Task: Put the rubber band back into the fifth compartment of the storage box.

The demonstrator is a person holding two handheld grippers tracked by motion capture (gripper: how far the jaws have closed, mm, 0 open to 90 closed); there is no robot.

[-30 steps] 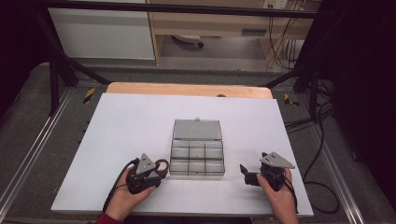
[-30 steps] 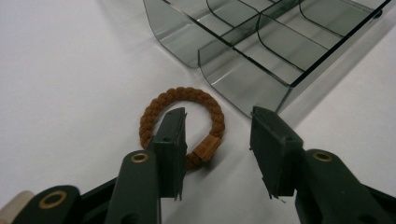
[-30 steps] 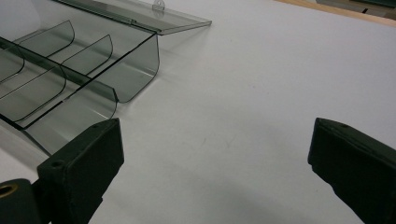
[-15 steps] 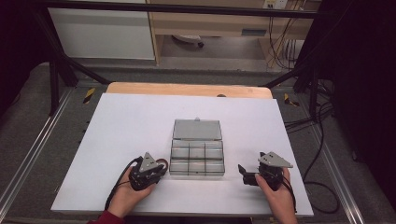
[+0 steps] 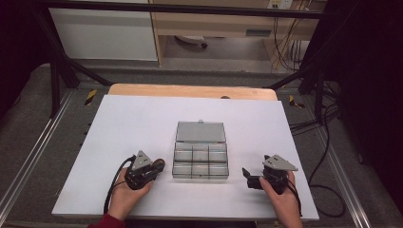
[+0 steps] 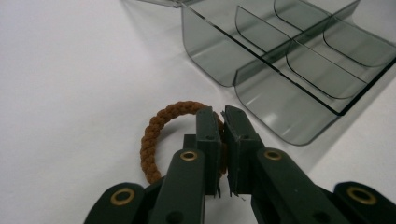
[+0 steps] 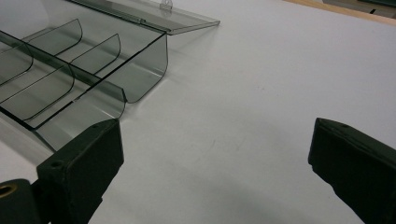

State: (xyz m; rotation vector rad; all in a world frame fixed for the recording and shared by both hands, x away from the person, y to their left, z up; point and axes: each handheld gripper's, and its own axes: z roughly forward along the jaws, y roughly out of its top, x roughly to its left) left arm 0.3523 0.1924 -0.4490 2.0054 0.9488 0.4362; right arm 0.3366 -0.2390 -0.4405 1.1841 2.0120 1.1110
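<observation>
A clear grey compartment box [image 5: 200, 161] lies open mid-table, its lid [image 5: 200, 132] folded flat behind it; its cells look empty. My left gripper [image 5: 159, 166] is at the box's front left corner, shut on a brown braided ring [image 6: 161, 128] that rests low over the white table. In the left gripper view the jaws pinch the ring's right side, with the box [image 6: 289, 60] just beyond. My right gripper [image 5: 247, 175] stands open to the right of the box, nothing between its jaws; in its own view the box [image 7: 70, 79] lies to the left.
The white tabletop [image 5: 133, 123] has bare room left and right of the box. A wooden strip [image 5: 190, 91] runs along its far edge. Black frame bars [image 5: 57, 71] and cables [image 5: 328, 142] flank the table.
My left gripper has moved right and slightly forward with the ring, closer to the box's front left corner. The right gripper has barely moved.
</observation>
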